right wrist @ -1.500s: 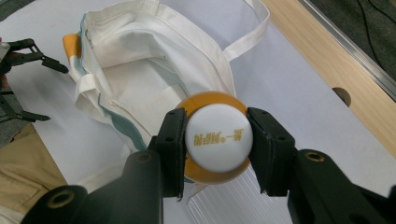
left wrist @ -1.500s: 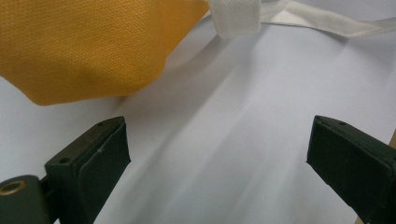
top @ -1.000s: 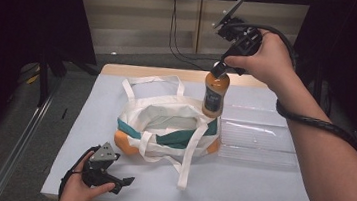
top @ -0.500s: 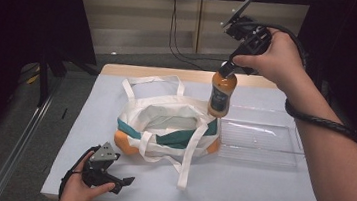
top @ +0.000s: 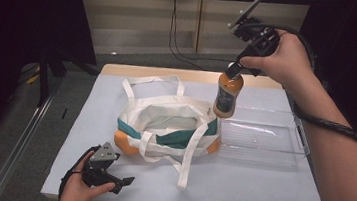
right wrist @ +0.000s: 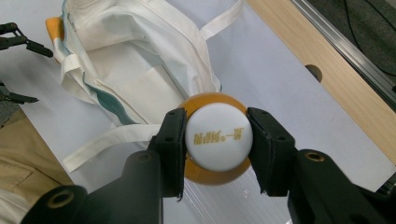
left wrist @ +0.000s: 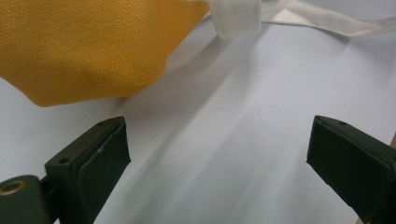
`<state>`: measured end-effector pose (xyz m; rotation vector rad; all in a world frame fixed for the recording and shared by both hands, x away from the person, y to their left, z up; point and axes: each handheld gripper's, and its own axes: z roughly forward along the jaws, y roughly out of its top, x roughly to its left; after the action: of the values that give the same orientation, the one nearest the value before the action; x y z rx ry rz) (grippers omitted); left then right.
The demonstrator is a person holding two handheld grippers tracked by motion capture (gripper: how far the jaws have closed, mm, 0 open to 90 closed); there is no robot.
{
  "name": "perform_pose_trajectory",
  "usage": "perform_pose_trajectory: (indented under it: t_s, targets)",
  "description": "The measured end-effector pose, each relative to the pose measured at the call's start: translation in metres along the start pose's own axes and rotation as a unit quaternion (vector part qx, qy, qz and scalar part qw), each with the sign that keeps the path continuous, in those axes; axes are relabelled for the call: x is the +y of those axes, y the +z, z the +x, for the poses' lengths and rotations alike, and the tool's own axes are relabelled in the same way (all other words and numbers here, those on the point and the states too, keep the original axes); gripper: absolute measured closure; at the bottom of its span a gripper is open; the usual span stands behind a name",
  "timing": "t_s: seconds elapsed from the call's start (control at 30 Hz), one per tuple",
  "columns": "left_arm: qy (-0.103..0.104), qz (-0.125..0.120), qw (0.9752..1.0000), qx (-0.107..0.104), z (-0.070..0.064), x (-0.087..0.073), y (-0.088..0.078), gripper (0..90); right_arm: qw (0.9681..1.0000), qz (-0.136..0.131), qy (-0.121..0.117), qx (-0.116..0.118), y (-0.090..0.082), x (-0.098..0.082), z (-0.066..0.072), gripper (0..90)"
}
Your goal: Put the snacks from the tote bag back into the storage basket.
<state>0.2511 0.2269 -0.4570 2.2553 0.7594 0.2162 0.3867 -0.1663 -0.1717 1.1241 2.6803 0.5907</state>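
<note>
The right gripper (top: 233, 70) clamps its jaws on the white cap of an orange sauce bottle (top: 227, 96), which hangs upright in the air, its long axis vertical, above the seam where a clear plastic tray (top: 281, 156) meets the white, teal and orange tote bag (top: 164, 124). Seen from the right gripper view, the cap (right wrist: 219, 136) sits squarely between the two black pads, with the bag's open mouth (right wrist: 135, 84) lying off to the upper left of the bottle and the tray's ribbed floor directly beneath. The bag is thus a short sideways carry to the person's left, should the bottle be bound there. The left gripper (top: 110, 176) rests near the front edge of the tabletop (top: 257, 189), jaws spread and empty, close beside the bag's orange corner (left wrist: 84, 51).
</note>
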Motion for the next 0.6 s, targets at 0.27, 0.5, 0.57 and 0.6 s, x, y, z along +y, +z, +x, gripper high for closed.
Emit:
perform_pose_trajectory:
  t_s: [0.27, 0.5, 0.57, 0.6]
  targets:
    - [-0.004, -0.006, 1.0, -0.005, 0.0, 0.0, 0.0, 5.5, 0.9999, 0.007, 0.007, -0.004, 0.0, -0.007, -0.005, 59.7]
    - [-0.003, -0.005, 1.0, -0.003, 0.0, 0.0, 0.0, 5.5, 0.9998, 0.014, 0.01, -0.006, 0.001, -0.013, -0.007, 59.7]
    - [-0.003, -0.003, 1.0, -0.003, -0.001, 0.0, 0.0, 5.5, 0.9998, 0.013, 0.011, -0.004, 0.0, -0.014, -0.01, 59.8]
    - [-0.004, -0.003, 1.0, -0.003, -0.001, 0.0, 0.0, 5.5, 0.9998, 0.017, 0.006, -0.004, 0.0, -0.016, -0.011, 59.7]
